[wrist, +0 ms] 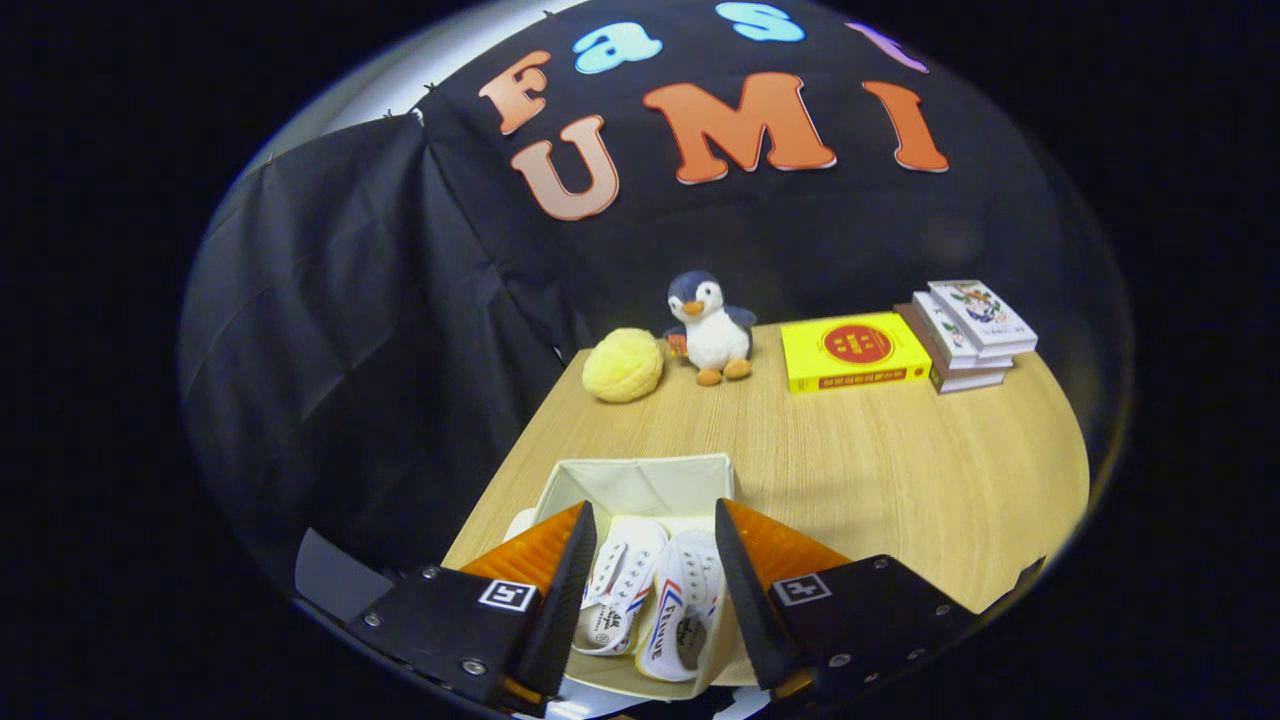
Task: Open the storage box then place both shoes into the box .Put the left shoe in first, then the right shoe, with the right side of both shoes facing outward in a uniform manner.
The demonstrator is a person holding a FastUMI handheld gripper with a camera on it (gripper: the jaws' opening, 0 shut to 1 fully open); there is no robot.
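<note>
Below your gripper [650, 560], fingers spread, grasping nothing: two white shoes [655, 595] side by side inside open storage box [640, 480] on table [900, 470].

Count of things on the worktop [900, 470]

One tool [650, 545], its two fingers spread apart and holding nothing, one to each side of the shoes below it. One open storage box [640, 480] with two white shoes in it side by side: one shoe [618, 585] nearer the left finger, the other shoe [685, 600] nearer the right finger. One plush penguin [710, 328]. One yellow knobbly ball [622, 366]. One yellow book [852, 351] lying flat on its own. One stack of books [968, 335] beside it; three show clearly, and whether a fourth lies beneath cannot be told.
</note>
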